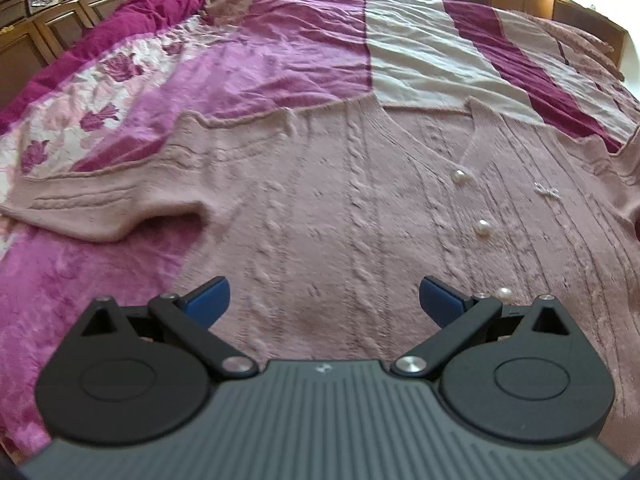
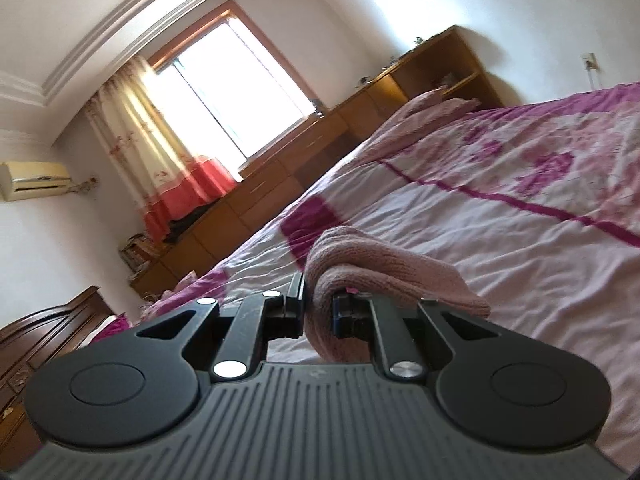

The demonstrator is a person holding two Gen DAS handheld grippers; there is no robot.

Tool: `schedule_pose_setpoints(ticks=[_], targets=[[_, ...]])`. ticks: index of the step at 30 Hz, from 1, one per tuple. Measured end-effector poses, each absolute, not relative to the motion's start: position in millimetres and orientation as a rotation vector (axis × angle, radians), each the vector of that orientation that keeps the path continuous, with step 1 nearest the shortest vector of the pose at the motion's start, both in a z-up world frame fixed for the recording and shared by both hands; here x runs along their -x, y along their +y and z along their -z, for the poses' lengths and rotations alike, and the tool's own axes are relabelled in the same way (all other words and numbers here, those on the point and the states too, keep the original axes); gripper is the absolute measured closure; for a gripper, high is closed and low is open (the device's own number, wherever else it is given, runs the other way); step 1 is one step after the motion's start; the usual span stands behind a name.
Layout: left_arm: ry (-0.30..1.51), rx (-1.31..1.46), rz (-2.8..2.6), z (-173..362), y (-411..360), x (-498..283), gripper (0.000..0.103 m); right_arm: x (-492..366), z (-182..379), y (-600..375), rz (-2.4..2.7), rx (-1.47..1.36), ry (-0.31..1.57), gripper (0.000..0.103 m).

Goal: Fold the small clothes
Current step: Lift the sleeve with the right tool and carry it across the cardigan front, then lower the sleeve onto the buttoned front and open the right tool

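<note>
**Two hand-held grippers, one cardigan: fold barely begun**

One pink knitted cardigan lies front-up and spread flat on the bed, its pearl buttons running down the middle and one sleeve stretched out to the side.

The left hand-held gripper hangs over the lower body of the cardigan with its jaws wide apart and nothing between them.

The right hand-held gripper is clamped on a bunched fold of the same pink knit, which bulges up and drapes over one jaw. Which part of the cardigan this is cannot be told from its view.

Risks noted:
- The grip takes a thick wad, not a clean edge. The fold may land crooked or lumpy.
- The knit is soft and loose. A fast pull could drag the whole cardigan across the cover, since the left hand-held gripper pins nothing down.
- Fabric draped over the jaw may snag on release.
</note>
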State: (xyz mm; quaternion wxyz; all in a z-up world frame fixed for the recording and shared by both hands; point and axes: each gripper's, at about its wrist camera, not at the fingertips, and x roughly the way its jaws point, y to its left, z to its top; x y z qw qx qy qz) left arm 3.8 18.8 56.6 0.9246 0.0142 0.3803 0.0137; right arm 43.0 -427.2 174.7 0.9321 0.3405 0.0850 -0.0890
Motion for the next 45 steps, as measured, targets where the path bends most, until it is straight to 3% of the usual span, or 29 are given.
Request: schedule_pose_setpoints(ticks=[14, 31, 40, 41, 42, 44, 45], targets=[[0.754, 0.031, -0.103, -65, 63, 6, 0.0, -92, -174, -283, 0.068, -0.621, 0.279, 0.09], [0.764, 0.029, -0.113, -56, 77, 13, 0.0, -147, -59, -198, 0.029, -0.59, 0.546, 0.09], [0.773, 0.03, -0.108, -52, 76, 13, 0.0, -151, -35, -181, -0.044, -0.563, 0.642, 0.088], [0.773, 0.03, -0.107, -52, 76, 13, 0.0, -151, -33, -181, -0.055, -0.563, 0.656, 0.085], [0.773, 0.029, -0.107, -53, 76, 14, 0.0, -151, -30, -179, -0.063, -0.563, 0.671, 0.076], [0.773, 0.029, -0.107, -53, 76, 13, 0.0, -150, -27, -175, -0.073, -0.553, 0.686, 0.056], [0.773, 0.03, -0.107, -53, 76, 13, 0.0, -148, -27, -174, -0.076, -0.546, 0.687, 0.041]])
